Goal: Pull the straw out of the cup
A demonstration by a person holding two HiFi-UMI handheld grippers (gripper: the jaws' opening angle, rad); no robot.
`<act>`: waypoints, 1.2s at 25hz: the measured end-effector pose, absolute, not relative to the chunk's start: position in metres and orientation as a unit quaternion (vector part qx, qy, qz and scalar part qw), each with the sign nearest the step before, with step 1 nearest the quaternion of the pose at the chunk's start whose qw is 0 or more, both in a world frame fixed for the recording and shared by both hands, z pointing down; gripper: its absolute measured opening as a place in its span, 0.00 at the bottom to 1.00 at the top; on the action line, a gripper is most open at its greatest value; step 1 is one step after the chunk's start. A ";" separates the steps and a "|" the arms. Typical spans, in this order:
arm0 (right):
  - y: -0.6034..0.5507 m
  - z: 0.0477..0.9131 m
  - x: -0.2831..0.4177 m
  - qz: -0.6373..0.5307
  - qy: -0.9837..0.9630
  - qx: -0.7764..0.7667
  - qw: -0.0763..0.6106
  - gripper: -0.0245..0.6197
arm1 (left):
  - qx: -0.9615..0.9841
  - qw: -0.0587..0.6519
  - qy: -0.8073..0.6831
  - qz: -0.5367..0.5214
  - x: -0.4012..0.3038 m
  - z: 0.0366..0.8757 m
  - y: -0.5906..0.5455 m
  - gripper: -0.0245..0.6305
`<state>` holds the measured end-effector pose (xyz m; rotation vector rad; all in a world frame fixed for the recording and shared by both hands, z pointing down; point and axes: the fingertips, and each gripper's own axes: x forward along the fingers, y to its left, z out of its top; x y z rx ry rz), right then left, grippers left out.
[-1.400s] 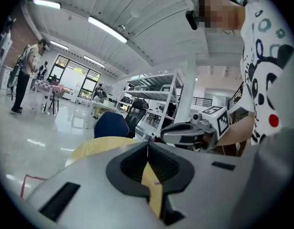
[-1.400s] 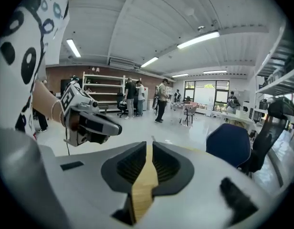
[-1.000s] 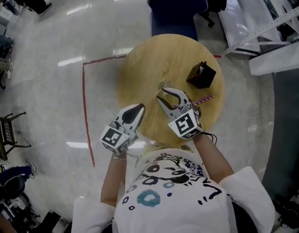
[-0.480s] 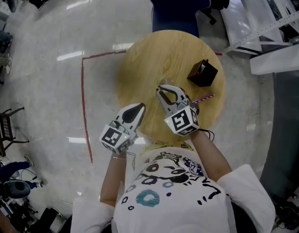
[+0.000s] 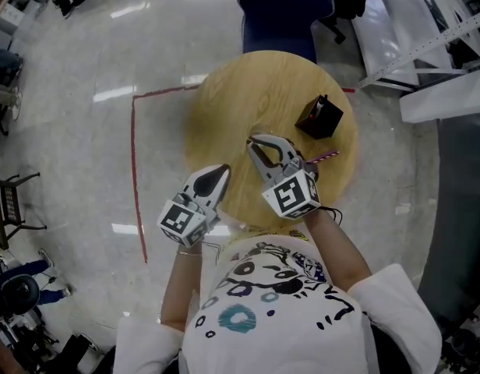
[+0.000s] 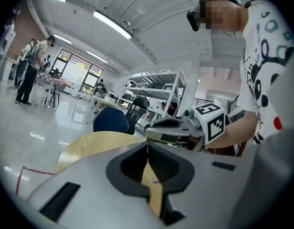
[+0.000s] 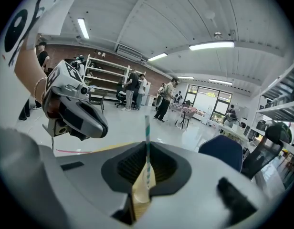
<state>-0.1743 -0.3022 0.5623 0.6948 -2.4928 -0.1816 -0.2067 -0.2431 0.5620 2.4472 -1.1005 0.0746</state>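
My right gripper point(image 7: 147, 151) is shut on a thin teal-and-white striped straw point(image 7: 147, 128), which stands up between its jaws. In the head view this gripper point(image 5: 255, 141) hovers over the middle of the round wooden table point(image 5: 240, 92); the held straw is not discernible there. A black cup-like container point(image 5: 319, 118) stands on the table to the gripper's right, apart from it. A pink striped straw point(image 5: 324, 157) lies flat on the table just right of the gripper. My left gripper point(image 5: 222, 170) hangs at the table's near-left edge, shut, with nothing in it point(image 6: 148, 149).
A dark blue chair point(image 5: 283, 10) stands at the table's far side. Red tape point(image 5: 134, 170) marks the pale floor to the left. White shelving point(image 5: 427, 45) rises at the right. People stand far off in the hall.
The right gripper has shifted slightly left and nearer to me, still shut on the straw. The left gripper has barely moved.
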 end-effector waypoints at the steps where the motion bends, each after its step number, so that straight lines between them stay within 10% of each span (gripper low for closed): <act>1: -0.302 0.557 -0.173 -0.068 -0.926 0.258 0.265 0.10 | 0.887 0.225 -0.403 0.031 -0.206 0.560 -0.243 0.06; 30: -0.245 0.387 -0.081 -0.133 -0.937 0.292 0.138 0.10 | 0.882 0.176 -0.435 0.034 -0.144 0.497 -0.193 0.06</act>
